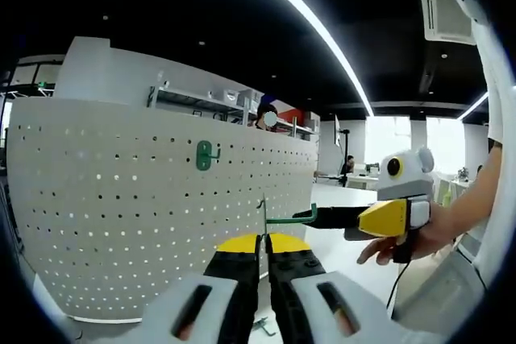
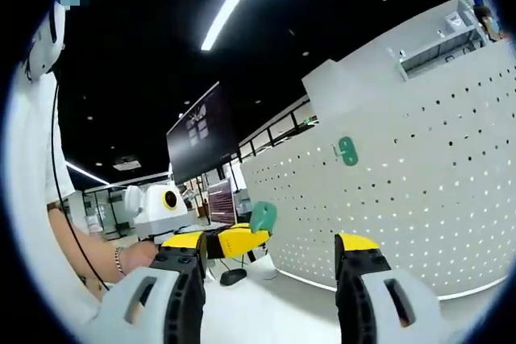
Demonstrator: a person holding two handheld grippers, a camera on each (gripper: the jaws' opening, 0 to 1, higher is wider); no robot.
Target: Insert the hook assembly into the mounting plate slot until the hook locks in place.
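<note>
My left gripper point(image 1: 264, 239) is shut on the hook assembly point(image 1: 278, 218), a thin metal plate standing upright with a green arm pointing right. It hovers in front of the white perforated mounting plate point(image 1: 121, 199), which has one green hook point(image 1: 205, 155) fixed high up. My right gripper point(image 1: 322, 217) comes in from the right, its dark fingers at the tip of the green arm. In the right gripper view its own jaws point(image 2: 274, 251) stand wide open. Between them, further off, the left gripper point(image 2: 218, 243) holds the green piece point(image 2: 262, 217) next to the plate point(image 2: 419, 199) and its hook point(image 2: 347, 151).
A hand point(image 1: 419, 239) holds the right gripper over a white table point(image 1: 339, 259). A small loose part point(image 1: 262, 325) lies on the table below my left jaws. A dark round thing point(image 2: 234, 277) sits near the plate's foot. A dark screen point(image 2: 201, 138) hangs behind.
</note>
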